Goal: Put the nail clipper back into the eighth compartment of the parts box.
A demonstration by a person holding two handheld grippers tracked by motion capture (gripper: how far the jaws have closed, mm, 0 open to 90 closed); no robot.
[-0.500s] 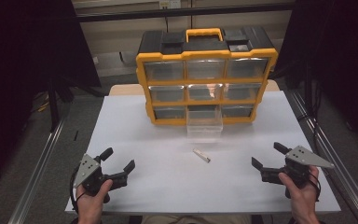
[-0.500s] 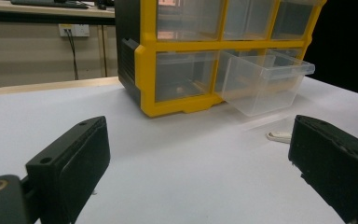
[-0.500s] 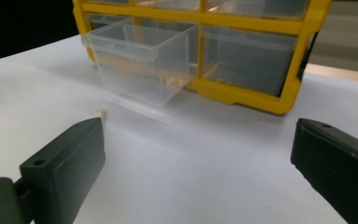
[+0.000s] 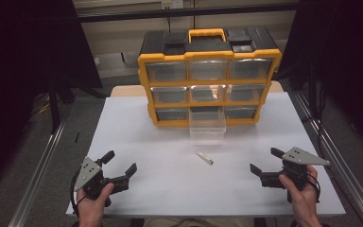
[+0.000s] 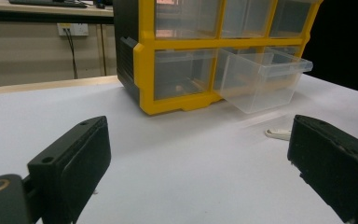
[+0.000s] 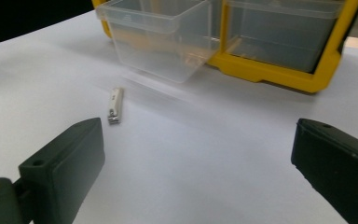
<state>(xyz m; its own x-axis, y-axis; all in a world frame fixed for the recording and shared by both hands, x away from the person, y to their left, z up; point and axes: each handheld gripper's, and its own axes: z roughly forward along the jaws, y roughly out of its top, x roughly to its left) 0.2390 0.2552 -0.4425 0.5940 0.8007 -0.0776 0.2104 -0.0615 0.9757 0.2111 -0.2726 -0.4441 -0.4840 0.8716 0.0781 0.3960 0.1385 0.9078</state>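
Both grippers wide apart, empty: left gripper, right gripper. Nothing has moved since half a second ago, hands parked at near edge. Clipper lies on table between them, just before open drawer. Pick not started.

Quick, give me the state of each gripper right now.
Left gripper: open, holding nothing, above the white table.
Right gripper: open, holding nothing; the nail clipper lies apart from it.
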